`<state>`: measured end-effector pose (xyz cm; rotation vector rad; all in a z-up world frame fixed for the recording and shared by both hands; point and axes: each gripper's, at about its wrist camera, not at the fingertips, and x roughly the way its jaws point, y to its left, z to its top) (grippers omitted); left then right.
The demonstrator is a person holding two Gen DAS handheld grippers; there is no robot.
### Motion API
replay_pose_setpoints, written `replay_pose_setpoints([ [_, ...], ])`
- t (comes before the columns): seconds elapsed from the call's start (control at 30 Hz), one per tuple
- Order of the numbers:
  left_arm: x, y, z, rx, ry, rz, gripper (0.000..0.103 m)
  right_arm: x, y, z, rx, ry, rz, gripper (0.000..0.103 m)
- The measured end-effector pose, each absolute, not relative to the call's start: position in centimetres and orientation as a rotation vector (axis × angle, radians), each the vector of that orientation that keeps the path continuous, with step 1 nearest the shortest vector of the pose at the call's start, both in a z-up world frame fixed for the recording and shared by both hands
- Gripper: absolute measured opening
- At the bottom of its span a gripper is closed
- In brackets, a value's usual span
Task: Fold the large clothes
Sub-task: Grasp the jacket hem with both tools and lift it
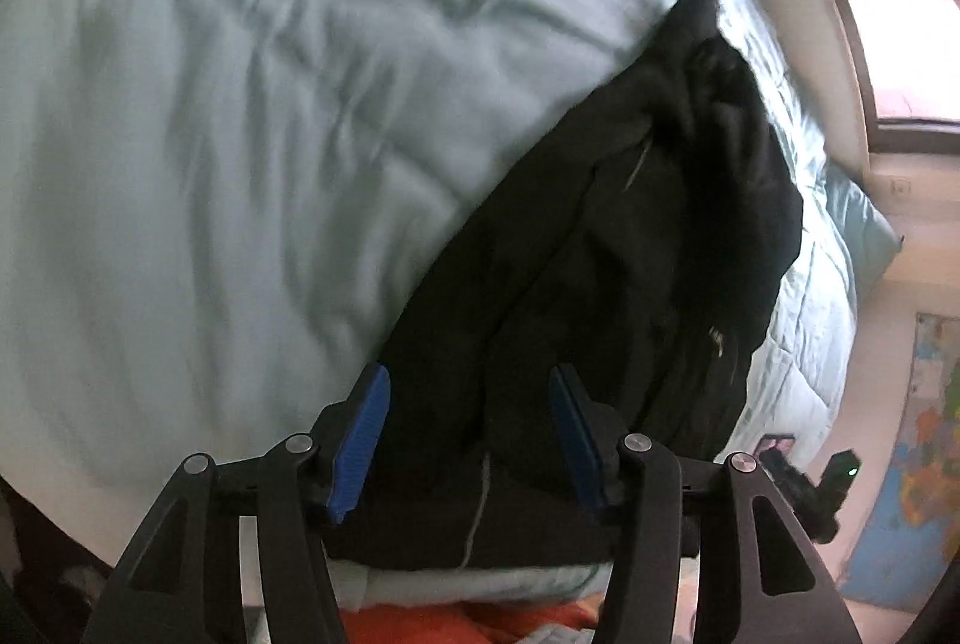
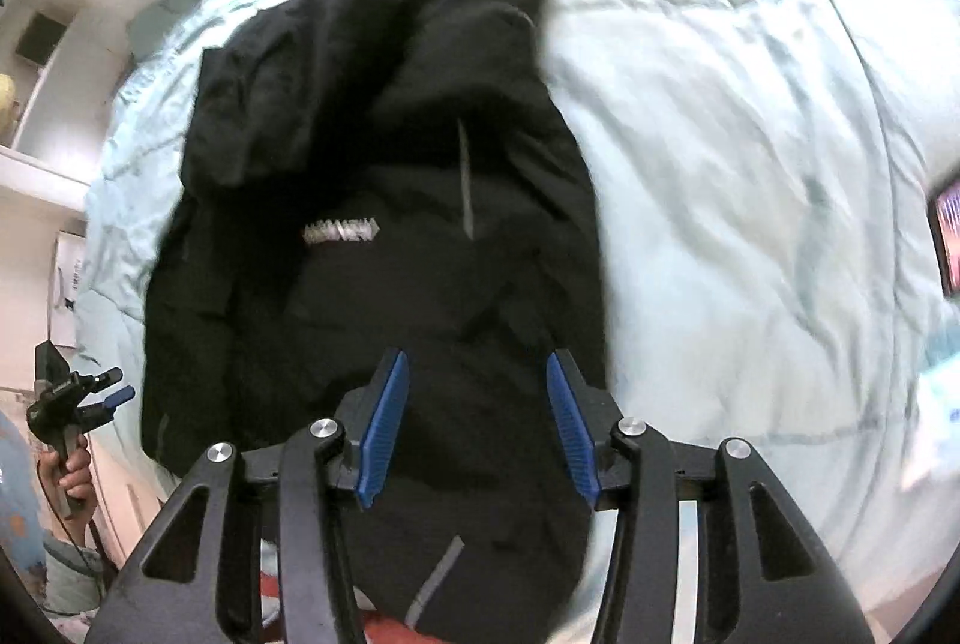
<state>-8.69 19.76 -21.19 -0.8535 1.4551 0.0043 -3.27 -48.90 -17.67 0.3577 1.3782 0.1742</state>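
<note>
A large black garment (image 1: 630,248) lies in a long bundle on the pale green bedspread (image 1: 240,134). In the right wrist view the garment (image 2: 384,200) shows a white logo and grey stripes, and its near end hangs over the bed's front edge. My left gripper (image 1: 471,404) is open, its blue pads on either side of the garment's near end, above the cloth. My right gripper (image 2: 477,386) is open above the garment's lower part. Neither holds cloth. The left gripper also shows far left in the right wrist view (image 2: 96,398), held in a hand.
The bedspread (image 2: 750,164) covers the whole bed. Orange cloth (image 1: 510,620) lies below the bed's front edge. A window (image 1: 900,44) and a colourful map (image 1: 924,452) are at the right in the left wrist view. White shelves (image 2: 36,152) stand at the left.
</note>
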Motion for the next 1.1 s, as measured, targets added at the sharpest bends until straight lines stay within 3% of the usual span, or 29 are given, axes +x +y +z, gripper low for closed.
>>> replay_pose_setpoints([
  [0.23, -11.1, 18.5, -24.8, -0.850, 1.538, -0.016, 0.057, -8.5, -49.7, -21.3, 0.382, 1.491, 0.093, 0.052],
  [0.57, -10.6, 17.1, -25.7, -0.775, 1.543, -0.063, 0.057, -13.1, -51.5, -26.7, 0.654, 1.572, 0.031, 0.052],
  [0.63, -10.5, 16.0, -24.6, -0.710, 1.528, -0.103, 0.047, -13.3, -51.0, -25.8, 0.624, 1.540, 0.037, 0.044],
  [0.67, -10.4, 15.6, -23.9, -0.687, 1.526, -0.132, 0.043, -13.4, -50.5, -24.8, 0.586, 1.519, 0.043, 0.029],
  [0.7, -10.4, 14.9, -23.0, -0.673, 1.510, -0.165, 0.042, -13.4, -50.2, -24.1, 0.562, 1.507, 0.055, 0.029],
  [0.87, -9.5, 13.2, -20.5, -0.689, 1.448, -0.324, 0.042, -13.5, -49.1, -22.4, 0.585, 1.497, 0.148, 0.032],
  [1.1, -9.9, 14.0, -26.6, -0.803, 1.572, -0.263, 0.049, -14.6, -49.4, -26.9, 0.698, 1.608, 0.113, 0.046],
])
